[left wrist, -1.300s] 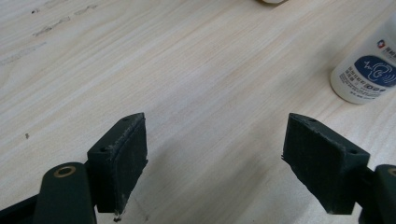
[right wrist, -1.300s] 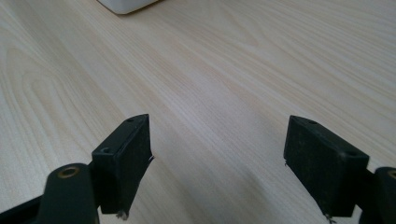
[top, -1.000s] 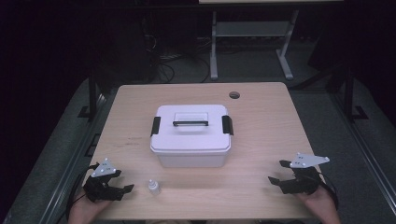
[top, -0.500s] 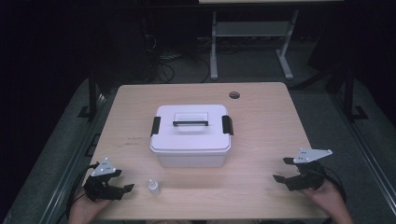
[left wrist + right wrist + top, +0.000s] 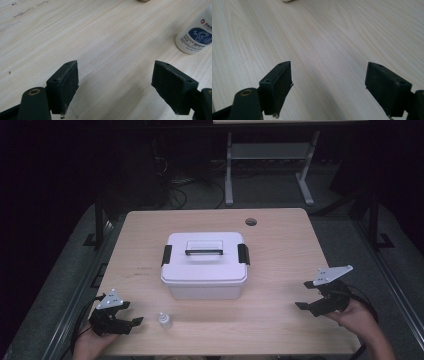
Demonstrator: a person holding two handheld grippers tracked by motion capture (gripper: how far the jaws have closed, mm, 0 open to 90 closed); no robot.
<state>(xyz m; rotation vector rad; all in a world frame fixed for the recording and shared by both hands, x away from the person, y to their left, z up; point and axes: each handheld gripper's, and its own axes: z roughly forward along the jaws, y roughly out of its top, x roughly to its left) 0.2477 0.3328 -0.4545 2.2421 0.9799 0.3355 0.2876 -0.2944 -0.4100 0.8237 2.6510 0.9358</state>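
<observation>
Bottle (image 5: pixel 164 321), the small white one nearest your left gripper (image 5: pixel 131 323), stands upright near the front edge of the table (image 5: pixel 280 245), just right of that gripper and apart from it. Taking things by size: the table's pale wood top lies bare across most of its width, with a round grommet hole (image 5: pixel 251 222) toward the far edge. The white lidded storage box (image 5: pixel 205 265) sits at the centre, its black handle (image 5: pixel 204 252) flat on the lid and a black latch (image 5: pixel 166 255) on each end; wide bare strips run along both of its sides and a narrower one along its front. Your right gripper (image 5: pixel 306 304) hovers near the right front corner, well apart from the box, its jaws spread wide with nothing between them but bare wood in the right gripper view (image 5: pixel 328 77). Your left gripper sits low at the left front corner, jaws likewise wide apart and gripping nothing; in the left gripper view (image 5: pixel 115 80) the bottle (image 5: pixel 195 37) stands beyond the right jaw, blue label facing you, not touching it.
</observation>
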